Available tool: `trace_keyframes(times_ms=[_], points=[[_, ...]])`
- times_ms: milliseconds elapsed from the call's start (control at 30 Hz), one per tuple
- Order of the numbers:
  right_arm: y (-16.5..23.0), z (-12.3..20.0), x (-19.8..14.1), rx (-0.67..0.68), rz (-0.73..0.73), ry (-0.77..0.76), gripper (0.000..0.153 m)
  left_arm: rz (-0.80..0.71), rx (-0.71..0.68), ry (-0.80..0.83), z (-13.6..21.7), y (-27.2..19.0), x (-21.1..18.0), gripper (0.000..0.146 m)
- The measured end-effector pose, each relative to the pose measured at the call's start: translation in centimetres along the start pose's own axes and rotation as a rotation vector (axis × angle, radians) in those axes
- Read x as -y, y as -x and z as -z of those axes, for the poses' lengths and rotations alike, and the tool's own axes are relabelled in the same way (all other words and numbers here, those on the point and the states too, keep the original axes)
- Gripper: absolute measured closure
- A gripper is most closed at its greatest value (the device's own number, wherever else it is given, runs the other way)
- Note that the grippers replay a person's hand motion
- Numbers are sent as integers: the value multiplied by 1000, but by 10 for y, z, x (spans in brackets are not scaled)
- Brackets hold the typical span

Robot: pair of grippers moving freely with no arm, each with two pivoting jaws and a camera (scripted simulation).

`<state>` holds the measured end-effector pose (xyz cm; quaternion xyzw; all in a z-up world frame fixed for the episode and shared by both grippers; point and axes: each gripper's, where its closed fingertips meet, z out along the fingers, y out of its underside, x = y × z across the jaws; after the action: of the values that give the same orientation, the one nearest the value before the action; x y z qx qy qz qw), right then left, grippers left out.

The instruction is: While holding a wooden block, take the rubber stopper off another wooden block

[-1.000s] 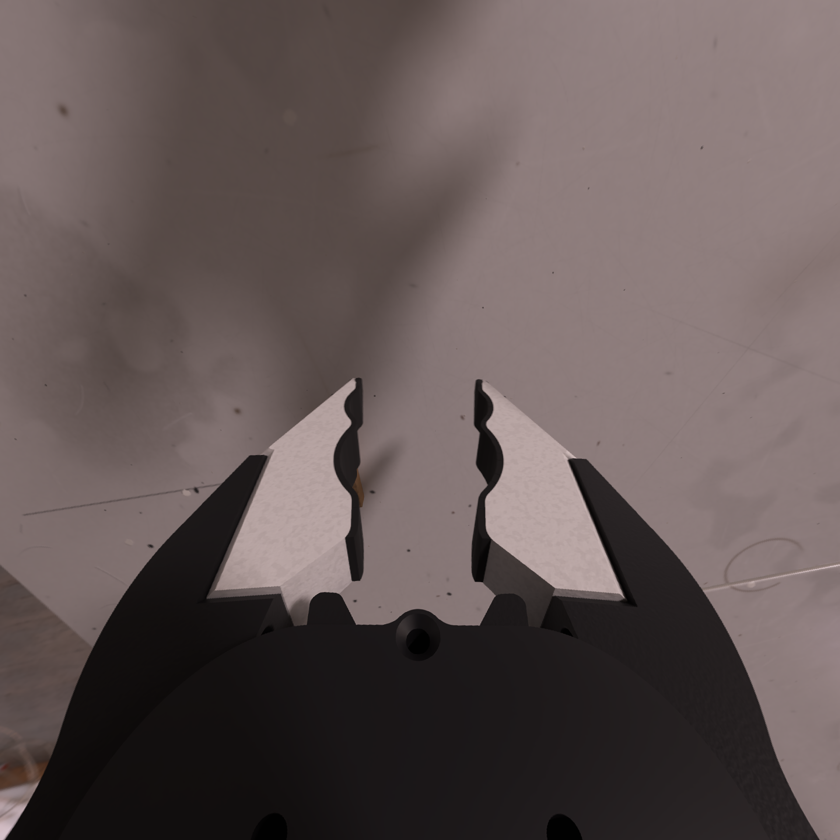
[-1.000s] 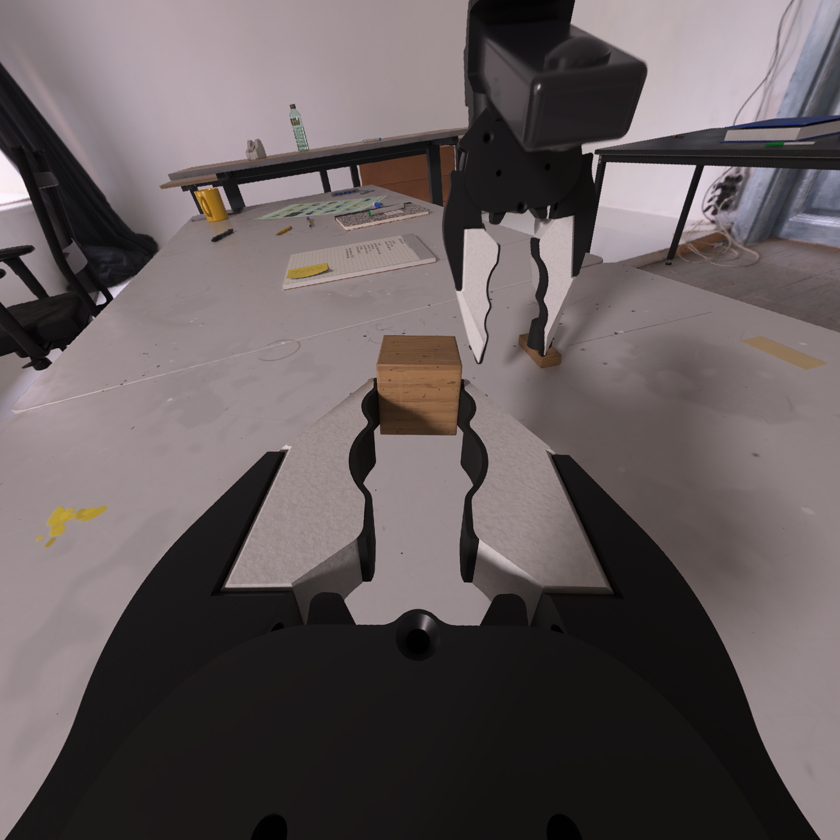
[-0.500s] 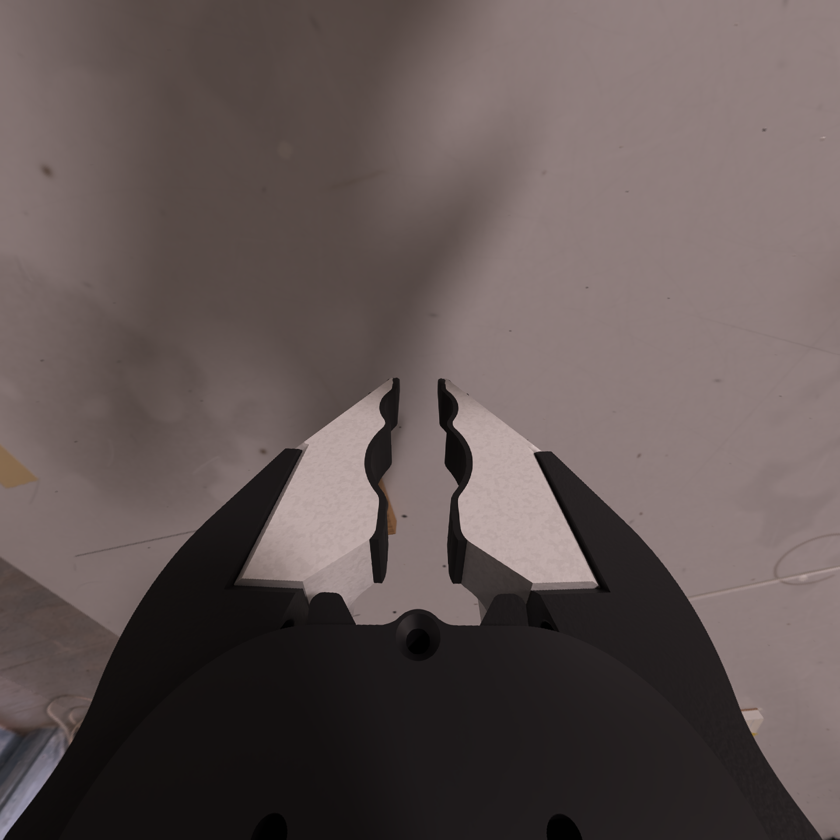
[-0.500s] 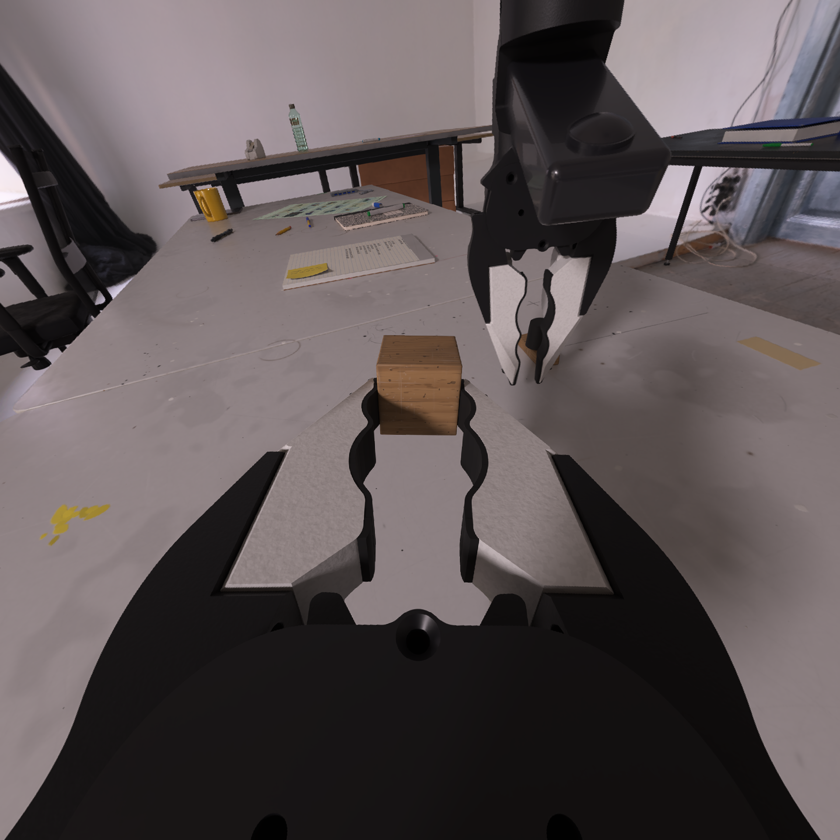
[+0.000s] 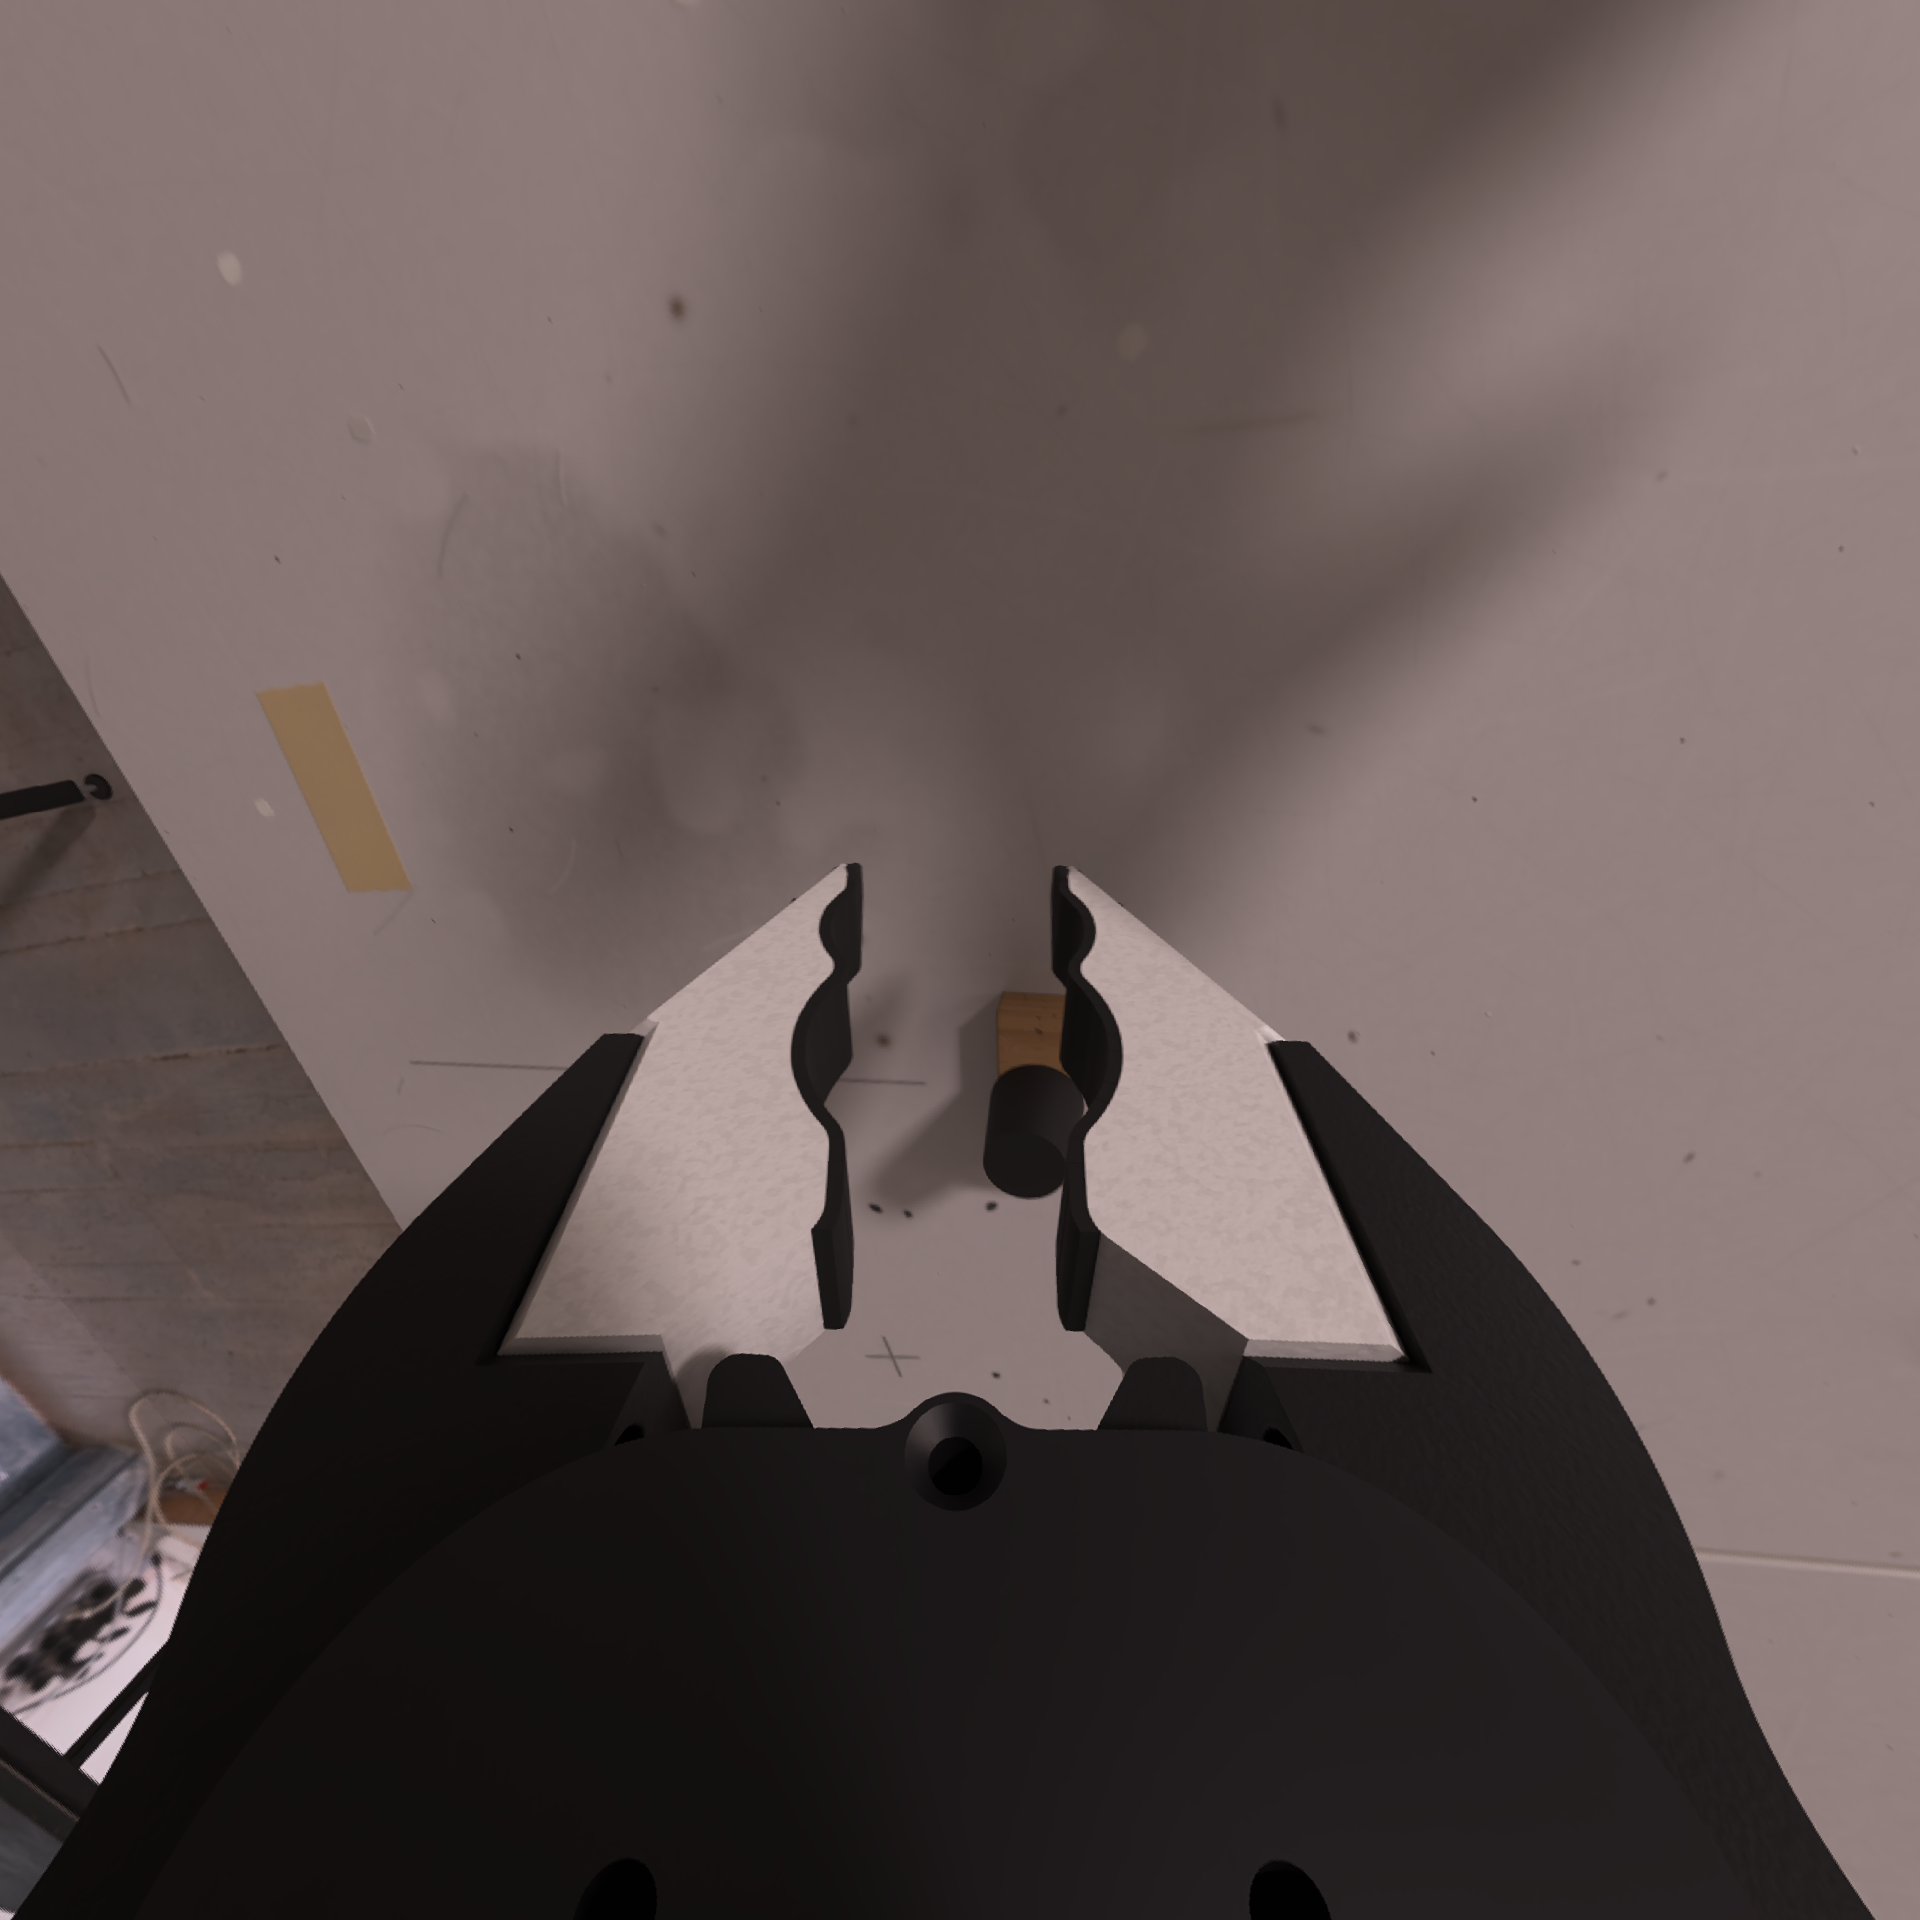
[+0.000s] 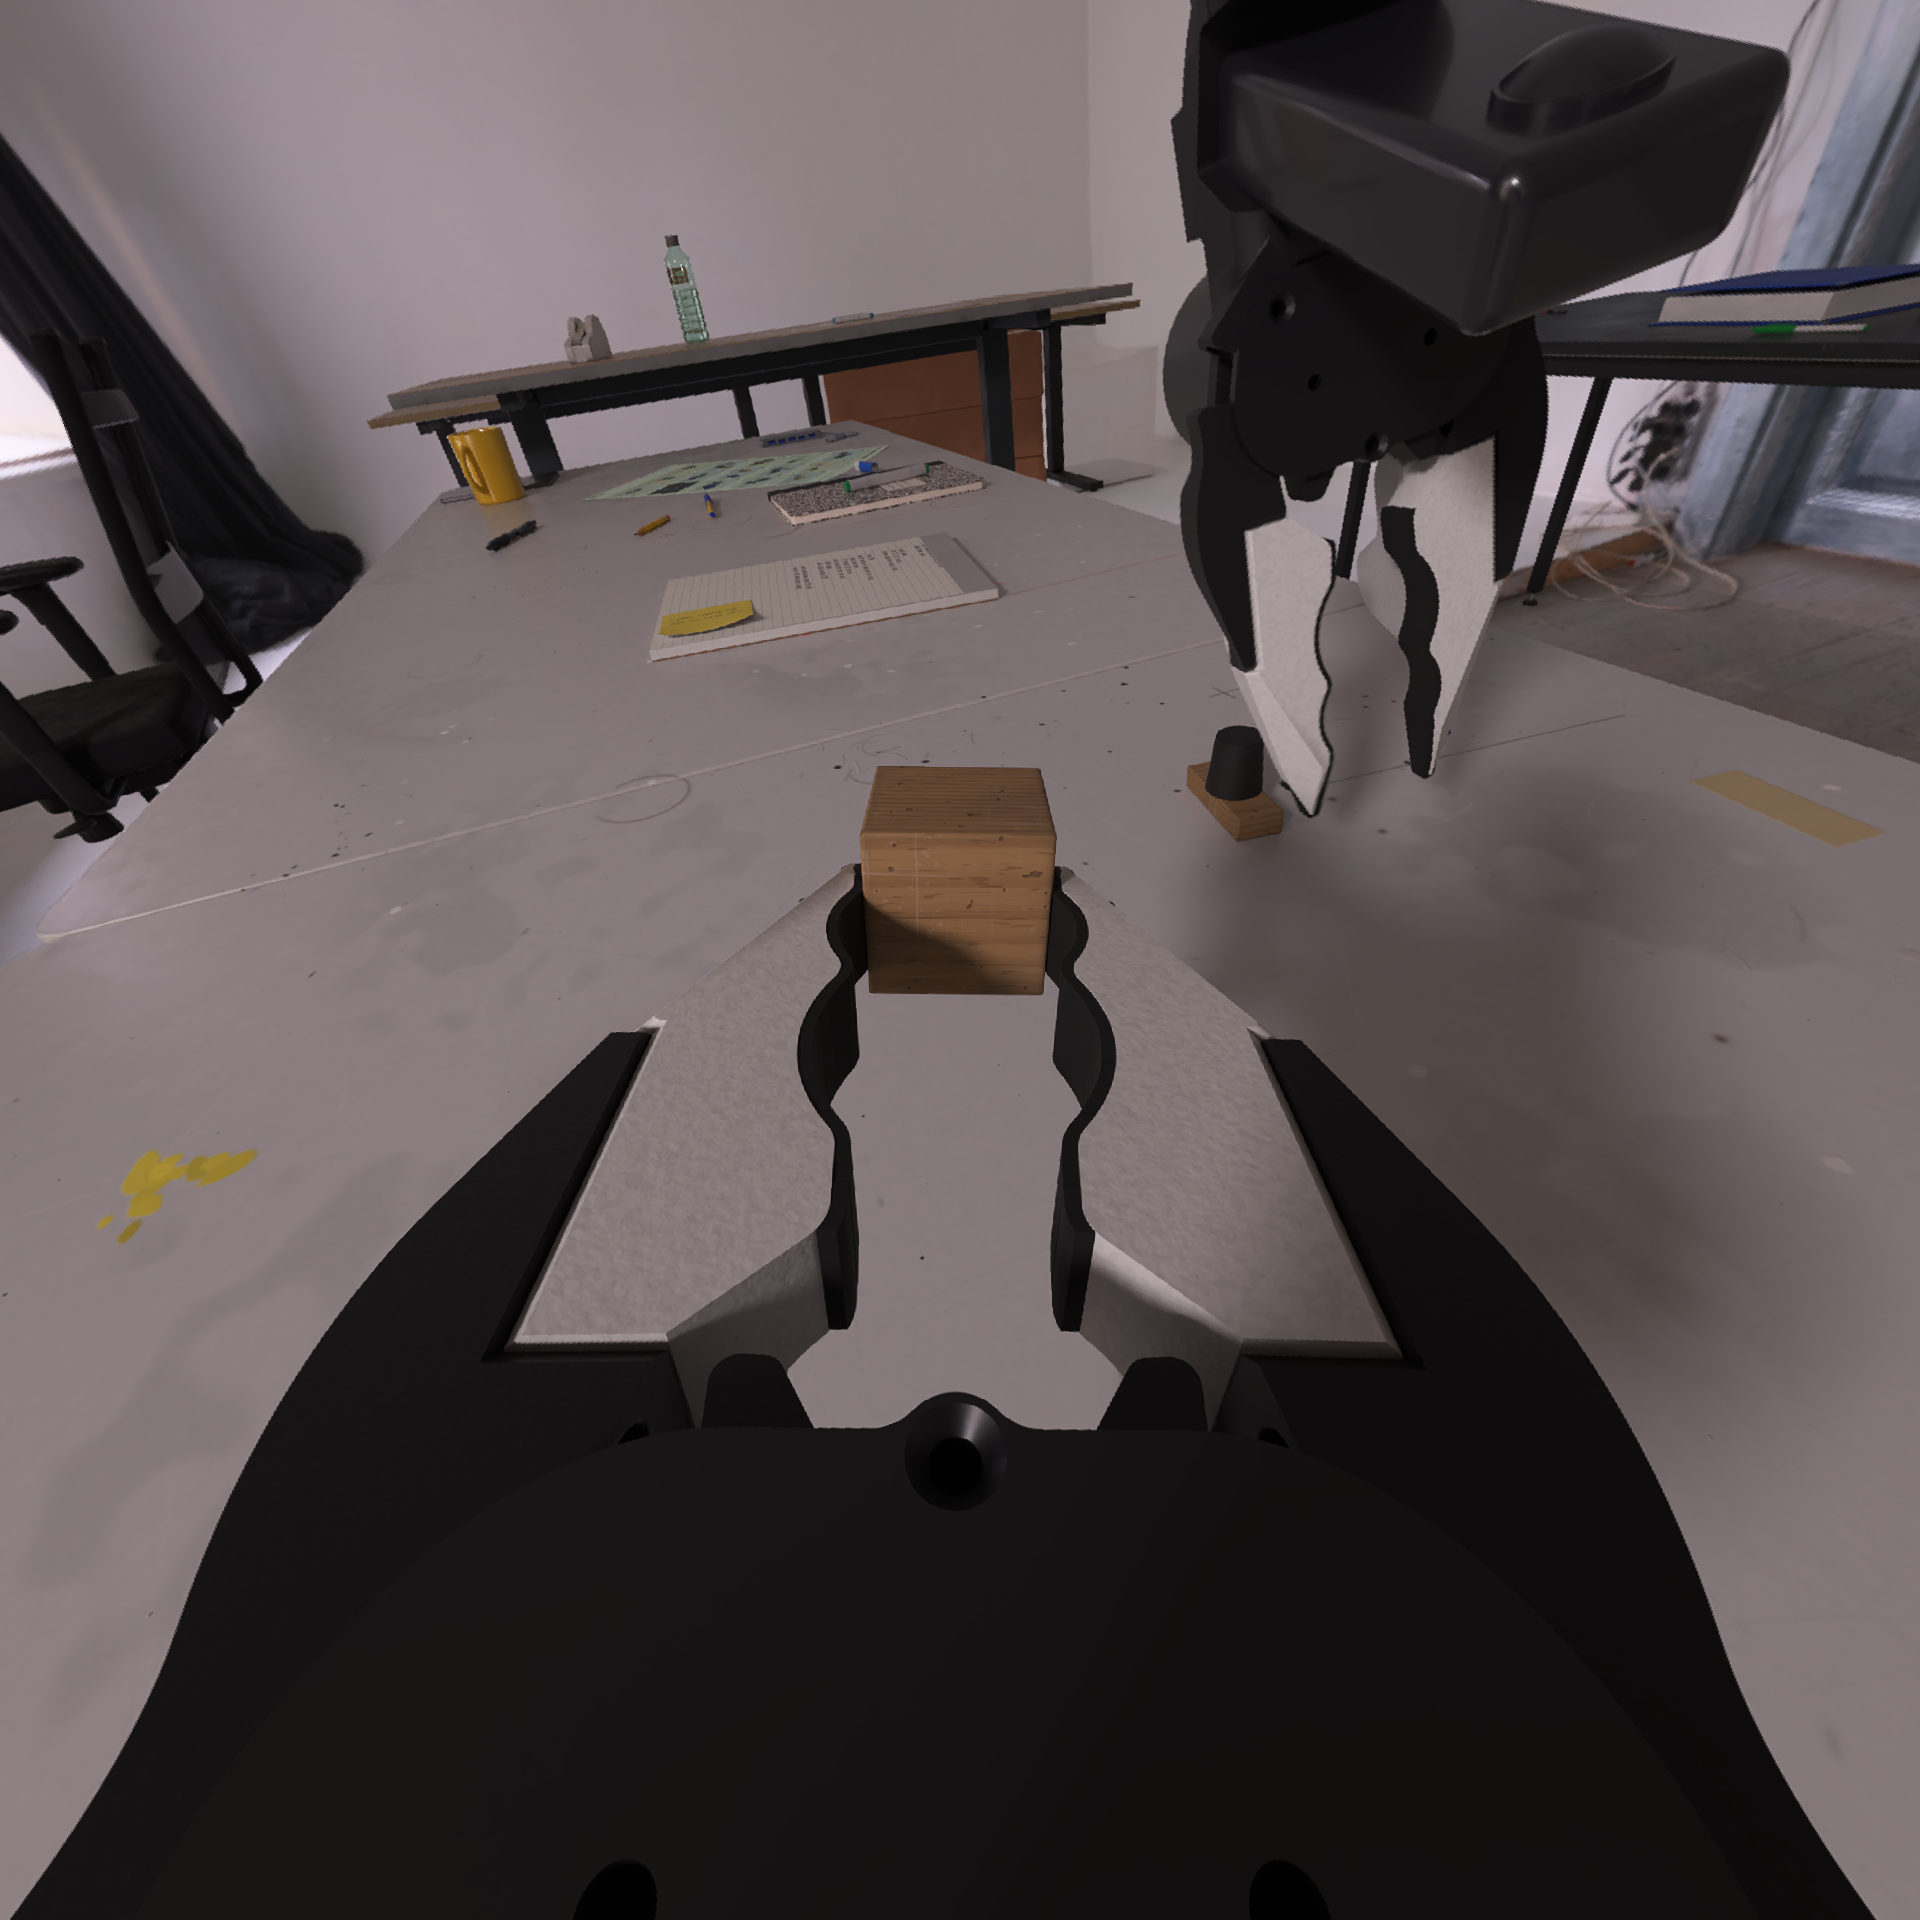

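Right wrist view: right gripper (image 6: 956,914) clamped the wooden cube (image 6: 956,894); left gripper (image 6: 1361,769), jaws apart and empty, hung beside the rubber stopper (image 6: 1236,764), which sat unremoved on its flat block (image 6: 1242,814).

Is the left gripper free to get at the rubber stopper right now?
Probably yes. The left gripper hangs open and empty just beside the rubber stopper, which stands exposed on its flat wooden block; nothing lies between them.

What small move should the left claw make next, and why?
Probably shift the left claw sideways until the rubber stopper sits centred between its open jaws. The stopper still stands on the flat wooden block, off toward one finger, while the right claw grips the wooden cube.
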<state>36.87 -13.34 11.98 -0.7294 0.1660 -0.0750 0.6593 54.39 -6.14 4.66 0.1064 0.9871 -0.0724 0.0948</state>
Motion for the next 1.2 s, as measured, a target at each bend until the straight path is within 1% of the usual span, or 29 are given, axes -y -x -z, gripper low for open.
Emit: trace_keyframes(times_ms=[100, 167, 200, 300, 367, 433, 500, 567, 667, 733, 767, 867, 1100, 1167, 1200], points=[[1, -1, 0, 4, 1, 2, 119, 8, -28, 21, 4, -7, -9, 97], [1, -1, -1, 6, 2, 5, 119, 19, -70, 53, 7, -15, -19, 85], [2, -2, -1, 7, 2, 6, 119, 22, -89, 70, 8, -18, -24, 81], [2, -2, -2, 9, 2, 9, 119, 24, -180, 157, 11, -34, -44, 79], [2, -2, -2, 9, 2, 9, 119, 7, -199, 246, 9, -41, -58, 77], [2, -3, -2, 9, 2, 9, 119, 4, -227, 294, 6, -48, -65, 71], [2, -3, -2, 8, 4, 9, 119, -4, -240, 313, 2, -52, -65, 72], [2, -3, -2, 8, 3, 9, 119, -23, -243, 337, 0, -53, -66, 78], [2, -3, -2, 10, 2, 9, 119, -51, -225, 359, -3, -48, -64, 95], [2, -3, -2, 11, 2, 10, 119, -61, -199, 344, -5, -43, -59, 112], [2, -3, -2, 12, 3, 10, 119, -68, -202, 335, -5, -42, -57, 113], [3, -3, -2, 13, 3, 11, 119, -68, -211, 277, -7, -39, -44, 104], [3, -3, -2, 16, -1, 10, 119, -18, -138, 82, -2, -14, -2, 104], [3, -3, -2, 17, -2, 9, 119, 1, -109, 52, -1, -6, 3, 95], [3, -3, -2, 17, -2, 9, 119, 6, -102, 42, 1, -4, 4, 93]])
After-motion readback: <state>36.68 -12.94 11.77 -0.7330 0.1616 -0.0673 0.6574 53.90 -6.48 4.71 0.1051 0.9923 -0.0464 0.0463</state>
